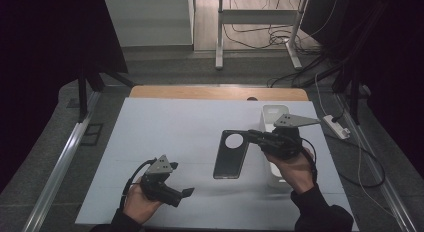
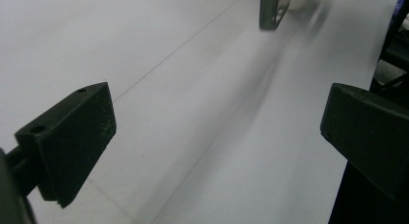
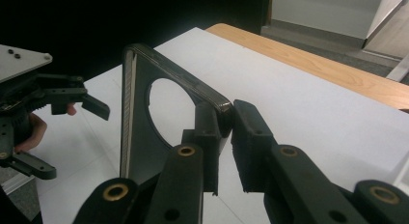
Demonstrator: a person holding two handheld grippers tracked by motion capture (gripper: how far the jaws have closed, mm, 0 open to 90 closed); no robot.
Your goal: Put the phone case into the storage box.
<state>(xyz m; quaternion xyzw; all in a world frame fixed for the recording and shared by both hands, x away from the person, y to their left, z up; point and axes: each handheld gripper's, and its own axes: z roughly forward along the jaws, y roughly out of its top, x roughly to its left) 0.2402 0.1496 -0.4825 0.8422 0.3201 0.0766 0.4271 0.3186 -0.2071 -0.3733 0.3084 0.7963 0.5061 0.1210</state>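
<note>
A dark phone case point(image 1: 230, 154) with a round camera hole hangs above the white table sheet point(image 1: 170, 127). My right gripper point(image 1: 252, 136) is shut on its upper corner. In the right gripper view the two pads pinch the case point(image 3: 140, 122) at its rim, with my right gripper point(image 3: 229, 137) coming up from below. My left gripper point(image 1: 182, 194) is low at the front left, apart from the case, with its jaws wide open and nothing between them. In the left gripper view my left gripper point(image 2: 219, 137) faces bare sheet, and the case point(image 2: 274, 9) is far off at the top.
A long white box point(image 1: 272, 117) lies on the sheet behind and under my right hand. A wooden table edge point(image 1: 215, 92) runs along the back. Metal rails point(image 1: 65, 157) flank the table, and cables and a power strip point(image 1: 336, 126) lie on the floor at the right.
</note>
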